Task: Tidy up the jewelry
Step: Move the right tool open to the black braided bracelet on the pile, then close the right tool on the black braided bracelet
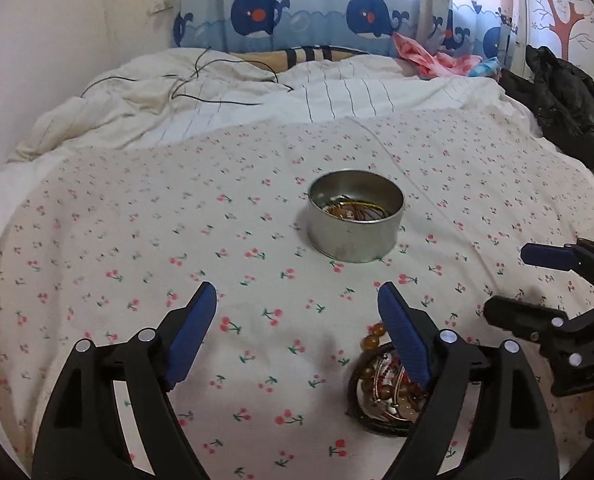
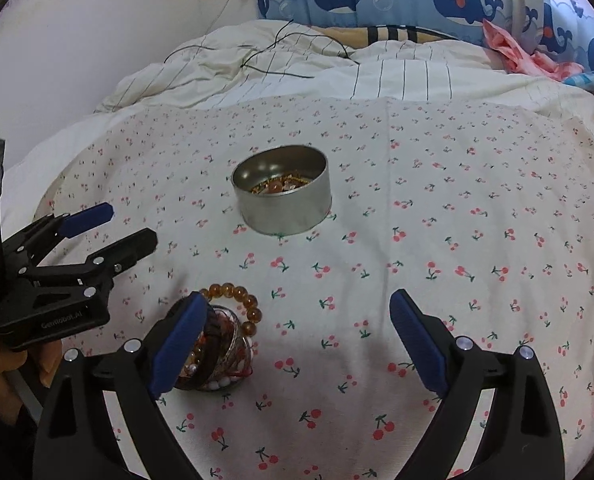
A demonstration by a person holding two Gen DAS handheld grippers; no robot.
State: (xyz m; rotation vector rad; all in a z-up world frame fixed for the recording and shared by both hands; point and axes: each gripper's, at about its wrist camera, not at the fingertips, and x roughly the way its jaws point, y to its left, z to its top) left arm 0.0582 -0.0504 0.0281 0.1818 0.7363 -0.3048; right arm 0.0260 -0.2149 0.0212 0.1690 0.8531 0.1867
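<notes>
We note the pile of bracelets lying on the cherry-print sheet, near the round metal tin, on the camera side of it; the tin already contains some jewelry. Left gripper and right gripper flank the pile, both with jaws spread apart, gripping nothing.
</notes>
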